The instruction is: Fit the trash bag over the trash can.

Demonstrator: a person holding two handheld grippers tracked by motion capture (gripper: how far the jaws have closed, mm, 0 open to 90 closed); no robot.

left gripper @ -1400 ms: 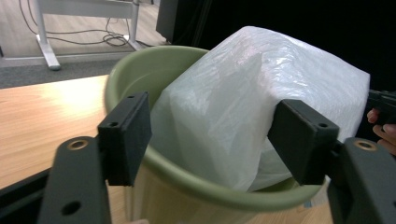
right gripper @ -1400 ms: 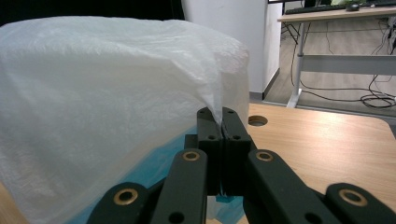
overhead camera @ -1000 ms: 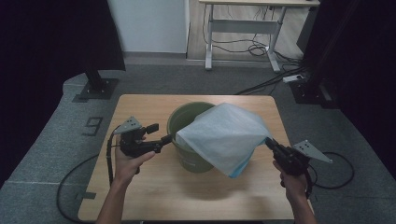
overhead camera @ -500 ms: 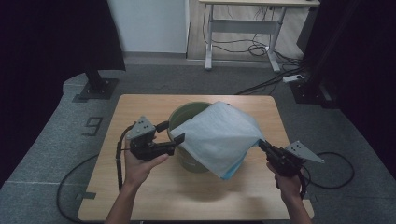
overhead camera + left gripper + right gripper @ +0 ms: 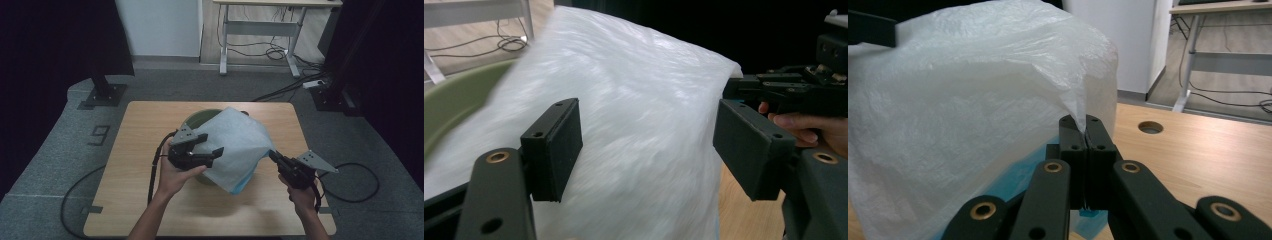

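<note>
One corner of the plastic bag (image 5: 240,145) pinched by right gripper (image 5: 274,156); left gripper (image 5: 212,154) wide, empty; green bin (image 5: 192,120) at table (image 5: 145,130) centre not yet lined.

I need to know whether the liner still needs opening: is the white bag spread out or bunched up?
Spread out: the white bag drapes as a sheet over the green bin, one edge pinched by the right gripper.

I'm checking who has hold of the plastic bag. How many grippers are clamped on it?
1. The right gripper pinches the bag's corner; the left gripper is open at the bag's near side over the green bin.
</note>
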